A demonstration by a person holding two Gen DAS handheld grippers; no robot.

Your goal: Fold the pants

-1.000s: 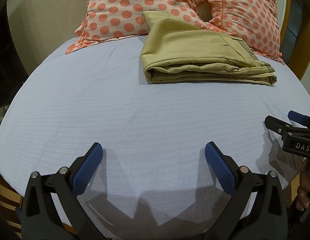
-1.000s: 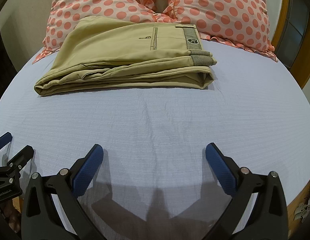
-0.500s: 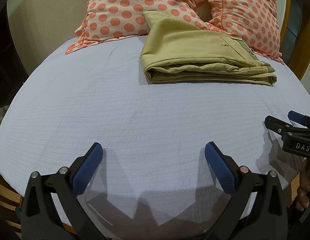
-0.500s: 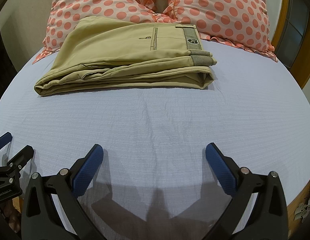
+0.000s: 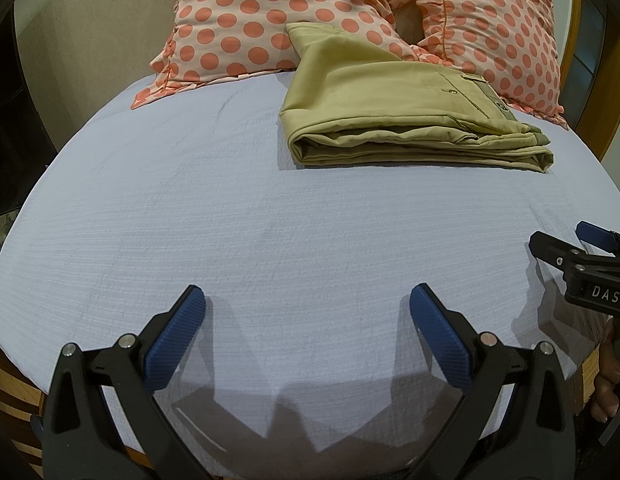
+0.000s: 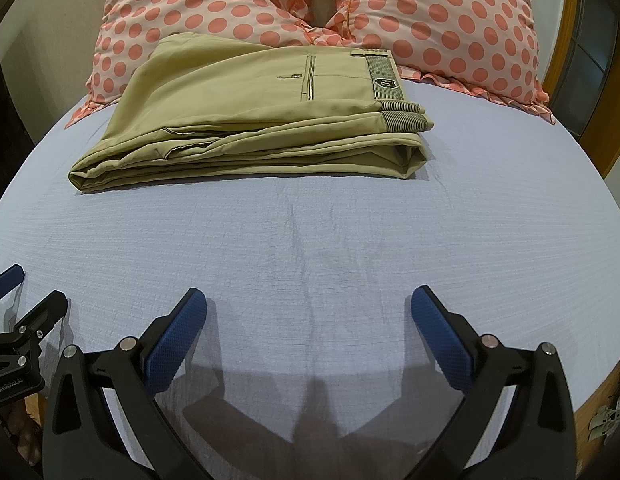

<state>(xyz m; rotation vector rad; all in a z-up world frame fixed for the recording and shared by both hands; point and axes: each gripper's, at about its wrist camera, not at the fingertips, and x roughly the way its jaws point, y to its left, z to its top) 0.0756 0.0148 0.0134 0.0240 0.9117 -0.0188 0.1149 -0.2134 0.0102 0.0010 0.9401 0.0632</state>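
Khaki pants (image 5: 389, 120) lie folded in a flat stack at the far side of the bed, their far edge resting against the pillows. They also show in the right wrist view (image 6: 262, 120), waistband and label to the right. My left gripper (image 5: 308, 320) is open and empty, low over the near edge of the bed, well short of the pants. My right gripper (image 6: 310, 320) is open and empty, also near the front edge. Each gripper shows at the side of the other's view.
The bed has a pale blue sheet (image 5: 230, 220) with slight wrinkles (image 6: 298, 232). Two pink pillows with orange dots (image 6: 230, 4) lean behind the pants. A wooden frame (image 6: 565, 32) stands at the right. The bed edge drops off on the left and right.
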